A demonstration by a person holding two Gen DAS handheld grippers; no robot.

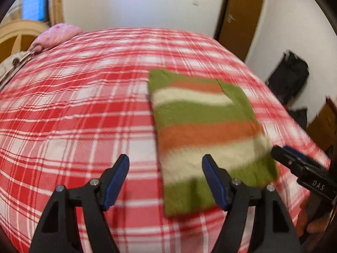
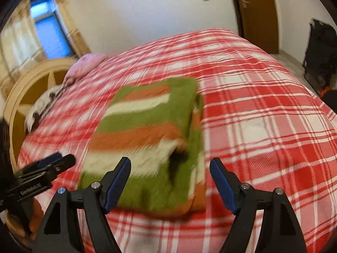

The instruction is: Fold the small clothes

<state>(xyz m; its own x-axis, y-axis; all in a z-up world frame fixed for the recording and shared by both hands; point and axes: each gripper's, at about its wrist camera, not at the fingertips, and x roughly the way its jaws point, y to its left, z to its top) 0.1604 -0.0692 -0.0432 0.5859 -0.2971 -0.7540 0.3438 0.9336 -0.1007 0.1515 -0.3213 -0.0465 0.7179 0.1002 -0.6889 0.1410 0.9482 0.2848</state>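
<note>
A small knitted garment (image 1: 206, 130) striped green, orange and cream lies folded into a rectangle on the red-and-white checked bedspread (image 1: 84, 109). My left gripper (image 1: 165, 162) hovers open over its near left corner, nothing between the blue pads. In the right wrist view the same garment (image 2: 147, 139) lies ahead, a folded layer lifting slightly at its right side. My right gripper (image 2: 170, 164) is open above its near edge and holds nothing. Each gripper shows in the other's view: the right gripper (image 1: 299, 164) at the garment's right, the left gripper (image 2: 46, 168) at its left.
A pink pillow (image 1: 56, 35) and a patterned cloth (image 1: 12, 67) lie by the wooden headboard (image 2: 31, 84) at the bed's far left. A brown door (image 2: 257, 10) and dark bags (image 1: 288, 78) stand past the bed's right side. A window (image 2: 50, 29) is on the left wall.
</note>
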